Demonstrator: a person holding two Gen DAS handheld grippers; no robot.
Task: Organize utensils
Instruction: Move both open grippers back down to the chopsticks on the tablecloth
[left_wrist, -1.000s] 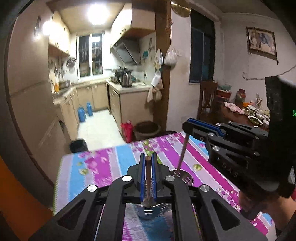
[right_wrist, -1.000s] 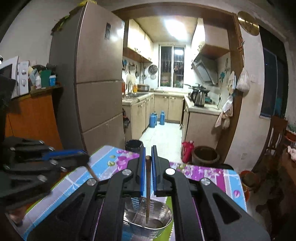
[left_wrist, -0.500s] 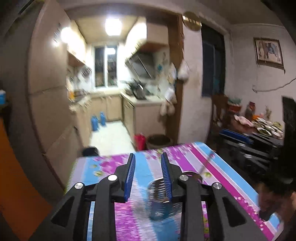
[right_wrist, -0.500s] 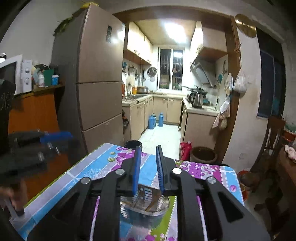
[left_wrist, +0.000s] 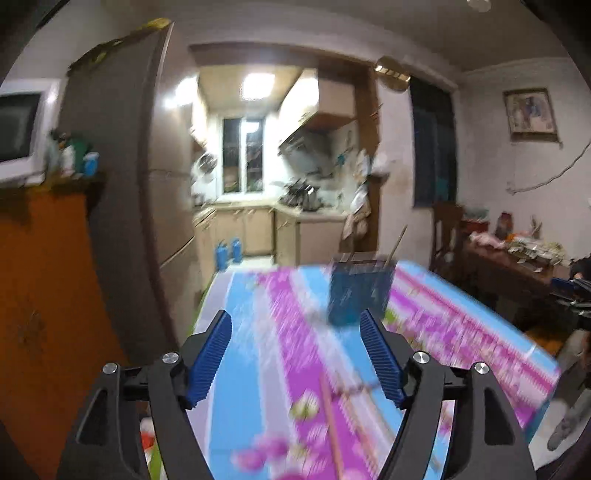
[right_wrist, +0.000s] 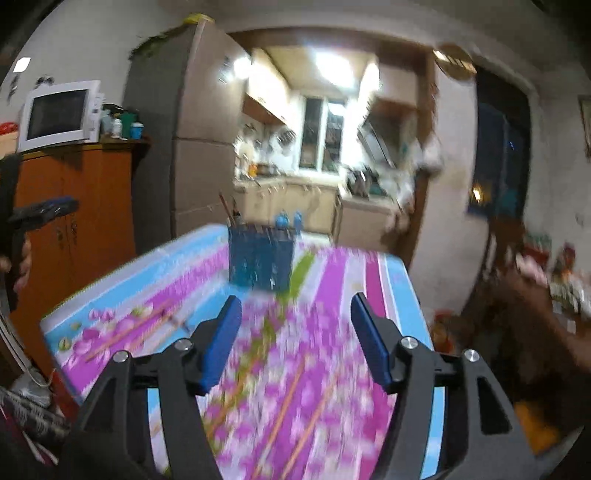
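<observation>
A utensil holder (left_wrist: 356, 291), blue in the blur, stands far out on the flowered tablecloth (left_wrist: 258, 332) with a chopstick (left_wrist: 397, 242) leaning out of it. My left gripper (left_wrist: 294, 321) hangs short of it, jaws opening, nothing between them. Loose chopsticks (left_wrist: 332, 417) lie on the cloth below it. In the right wrist view the holder (right_wrist: 260, 258) is ahead and slightly left. My right gripper (right_wrist: 296, 301) is also opening and empty. More chopsticks (right_wrist: 284, 410) lie beneath it and others (right_wrist: 129, 332) near the table's left corner. The left gripper (right_wrist: 44, 210) shows at the left edge.
A tall fridge (left_wrist: 122, 184) and an orange cabinet (right_wrist: 74, 221) bearing a microwave (right_wrist: 59, 114) stand left of the table. The kitchen doorway (left_wrist: 258, 203) lies beyond the far edge. A dark dining table with dishes (left_wrist: 517, 251) is at the right.
Both grippers were shut on a chopstick above the holder. They let go, opened wide and pulled back and down from the holder, which now sits farther away. The views are motion-blurred.
</observation>
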